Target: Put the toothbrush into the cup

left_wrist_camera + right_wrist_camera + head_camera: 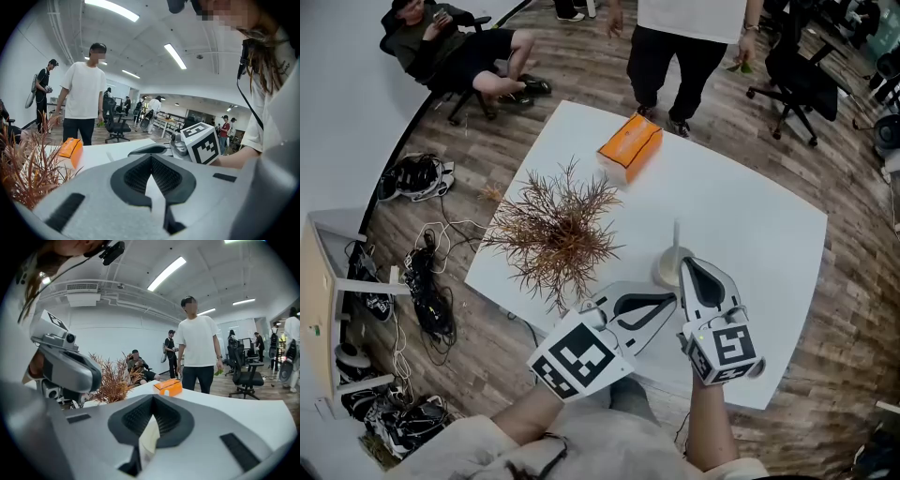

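Over the white table (750, 225) on wood floor (487, 159), left gripper (654, 304) and right gripper (692, 268) hold jaws pressed together.

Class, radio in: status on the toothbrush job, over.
Left gripper shut, empty. Right gripper shut, empty, beside cup. Toothbrush upright in cup. Nothing in the way.

The white counter (750, 216) stands on a wood-plank floor (853, 309). Near its far edge lies an orange box (630, 146), set at a slant to the edge. A bushy bunch of dry brown twigs (555, 232) sits toward the left side, apart from the box. A pale cup (670, 269) stands near the front edge, right of the twigs.
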Tool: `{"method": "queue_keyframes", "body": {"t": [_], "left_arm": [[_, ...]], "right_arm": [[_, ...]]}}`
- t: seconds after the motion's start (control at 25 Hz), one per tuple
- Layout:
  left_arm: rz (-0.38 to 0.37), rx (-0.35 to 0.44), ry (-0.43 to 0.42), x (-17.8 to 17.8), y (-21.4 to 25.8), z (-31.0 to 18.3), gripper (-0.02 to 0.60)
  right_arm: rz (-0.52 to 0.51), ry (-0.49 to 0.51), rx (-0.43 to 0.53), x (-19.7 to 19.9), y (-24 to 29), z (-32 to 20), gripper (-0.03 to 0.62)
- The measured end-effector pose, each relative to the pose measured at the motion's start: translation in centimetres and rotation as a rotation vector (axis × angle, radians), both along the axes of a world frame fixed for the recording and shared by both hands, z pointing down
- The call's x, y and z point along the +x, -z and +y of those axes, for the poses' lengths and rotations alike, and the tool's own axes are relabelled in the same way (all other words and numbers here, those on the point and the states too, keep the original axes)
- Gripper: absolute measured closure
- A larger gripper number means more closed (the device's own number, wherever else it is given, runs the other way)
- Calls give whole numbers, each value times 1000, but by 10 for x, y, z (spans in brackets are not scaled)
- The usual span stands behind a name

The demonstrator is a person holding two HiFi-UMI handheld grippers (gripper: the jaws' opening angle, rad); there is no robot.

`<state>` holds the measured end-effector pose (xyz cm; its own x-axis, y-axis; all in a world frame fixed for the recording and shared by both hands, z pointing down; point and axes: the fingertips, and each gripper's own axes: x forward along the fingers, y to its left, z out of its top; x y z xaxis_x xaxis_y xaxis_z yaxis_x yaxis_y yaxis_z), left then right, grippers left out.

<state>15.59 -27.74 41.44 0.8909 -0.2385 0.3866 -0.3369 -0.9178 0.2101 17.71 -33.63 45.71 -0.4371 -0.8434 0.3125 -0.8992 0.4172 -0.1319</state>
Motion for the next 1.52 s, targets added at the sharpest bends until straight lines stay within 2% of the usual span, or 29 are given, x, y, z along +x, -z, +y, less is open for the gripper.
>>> {"method": "queue_keyframes", "body": {"t": [0.52,0.64,0.8,0.92,1.52], "left_arm": [[-2,3,1,1,2,2,575],[-2,3,-1,2,2,3,574],[-4,6,0,2,3,4,574],[-5,6,-2,4,4,6,575],[-4,6,-14,6,5,8,574]], "right_arm": [[-28,43,82,-6,48,39,576],[-31,32,54,-5,53,50,576],[-43,73,92,-10,62,62,576],[-41,81,86,-11,63,68,577],[-34,83,84,-9,67,71,577]]}}
